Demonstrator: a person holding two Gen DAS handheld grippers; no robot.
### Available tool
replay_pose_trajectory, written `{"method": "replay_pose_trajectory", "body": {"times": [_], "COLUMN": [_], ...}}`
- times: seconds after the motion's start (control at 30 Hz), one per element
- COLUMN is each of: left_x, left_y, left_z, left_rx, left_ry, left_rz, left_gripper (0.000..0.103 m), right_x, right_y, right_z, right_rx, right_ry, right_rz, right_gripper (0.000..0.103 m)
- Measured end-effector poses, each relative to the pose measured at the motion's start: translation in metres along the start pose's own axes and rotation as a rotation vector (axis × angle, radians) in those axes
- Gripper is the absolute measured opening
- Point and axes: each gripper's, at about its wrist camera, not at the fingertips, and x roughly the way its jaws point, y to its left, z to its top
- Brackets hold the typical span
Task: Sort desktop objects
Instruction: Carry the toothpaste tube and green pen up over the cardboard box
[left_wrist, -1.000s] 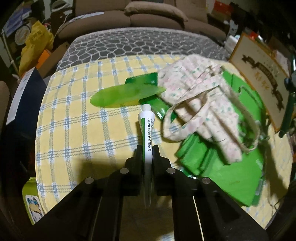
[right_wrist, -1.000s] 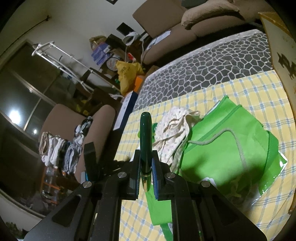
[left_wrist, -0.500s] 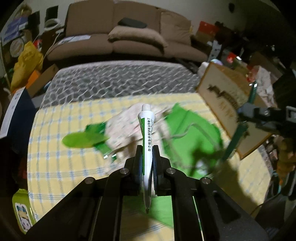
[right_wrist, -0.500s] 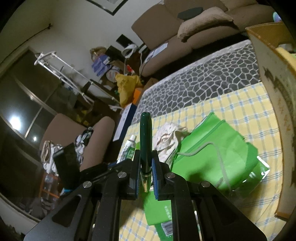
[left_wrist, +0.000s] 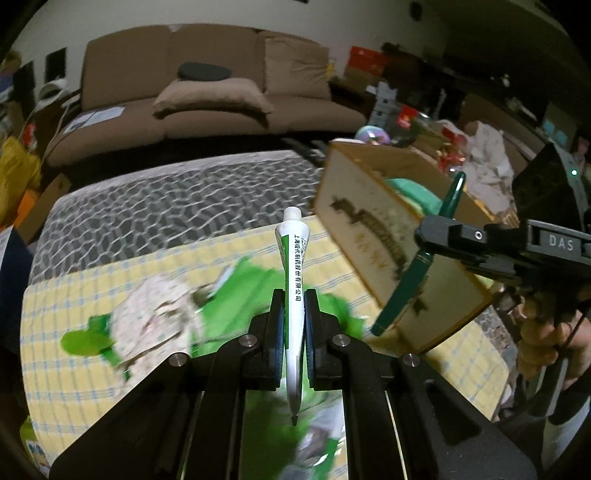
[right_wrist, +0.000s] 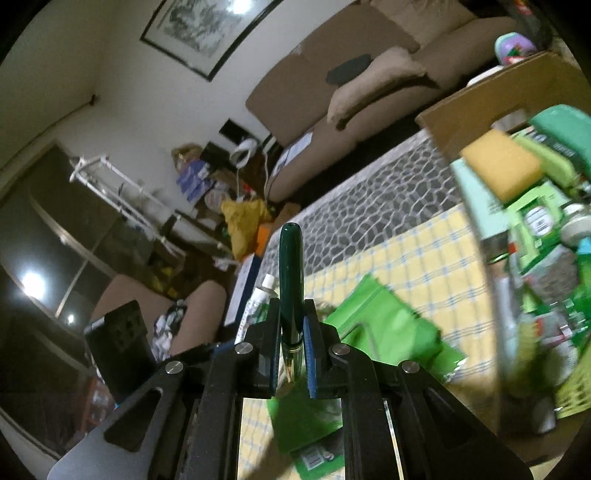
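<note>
My left gripper (left_wrist: 293, 295) is shut on a white and green tube (left_wrist: 291, 258) that stands up between the pads, cap at the top, above the table. My right gripper (right_wrist: 291, 306) is shut on a dark green pen (right_wrist: 291, 266), also upright. In the left wrist view the right gripper (left_wrist: 424, 236) with that pen (left_wrist: 417, 258) hangs at the right, in front of a cardboard box (left_wrist: 373, 236). The box (right_wrist: 476, 107) is at the right in the right wrist view, filled with several green items and a yellow sponge (right_wrist: 502, 166).
A yellow checked cloth (left_wrist: 74, 306) covers the table. On it lie green bags (right_wrist: 380, 332), a floral fabric bag (left_wrist: 159, 317) and a flat green piece (left_wrist: 81, 341). A person's hand (left_wrist: 543, 343) holds the right gripper. A brown sofa (left_wrist: 207, 107) stands behind.
Both grippers rose and swung right toward the cardboard box, still holding the tube and the pen. The box's inside has come into the right wrist view; the bags slid lower and left.
</note>
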Motion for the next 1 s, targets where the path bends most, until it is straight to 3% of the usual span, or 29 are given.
{"method": "replay_pose_trajectory", "body": {"times": [0.57, 1.0], "left_x": [0.062, 0.104], "left_y": [-0.149, -0.199], "left_z": [0.062, 0.071], "left_rx": [0.138, 0.192], "left_ry": [-0.003, 0.043], "left_rz": [-0.12, -0.109], "left_gripper": [0.009, 0.009], "right_x": [-0.092, -0.133], "right_y": [-0.071, -0.123], "right_z": [0.027, 0.029], "right_rx": [0.105, 0.178], "right_ry": [-0.149, -0.174], "right_rz": [-0.065, -0.142], "right_gripper": [0.01, 0.011]}}
